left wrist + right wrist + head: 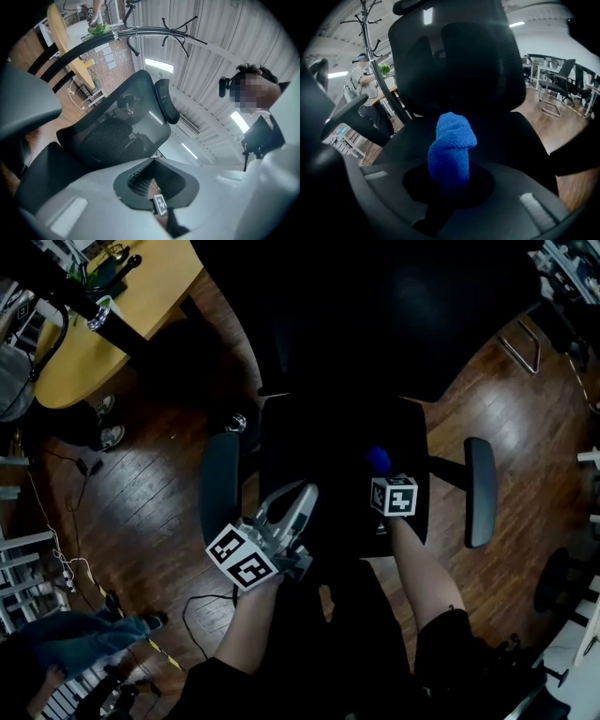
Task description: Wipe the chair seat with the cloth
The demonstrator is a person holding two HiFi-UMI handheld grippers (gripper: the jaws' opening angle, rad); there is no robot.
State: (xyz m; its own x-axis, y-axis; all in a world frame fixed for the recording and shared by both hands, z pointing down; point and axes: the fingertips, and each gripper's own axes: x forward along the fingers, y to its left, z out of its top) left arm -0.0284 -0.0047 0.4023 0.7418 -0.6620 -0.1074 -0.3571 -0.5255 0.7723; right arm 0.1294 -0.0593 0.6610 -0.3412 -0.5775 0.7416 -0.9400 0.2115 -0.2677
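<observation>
My right gripper (449, 174) is clamped on the blue cloth (451, 147), which shows clearly only in its own view. The head view gives just a blue spot over the dark seat (323, 451), and I cannot tell whether they touch. My left gripper (300, 498) is closed on nothing, over the seat's front left.

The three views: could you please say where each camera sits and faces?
Head view: on the person's head, facing steeply down at the chair seat; both forearms, left gripper and right gripper show.
Left gripper view: on that gripper, tilted up at the backrest and ceiling; the person's torso shows.
Right gripper view: low over the seat, facing the backrest; jaws pinch the blue cloth; no body clearly shows.
Shared: both gripper views show backrest and coat rack; head and right gripper views, the cloth.
</observation>
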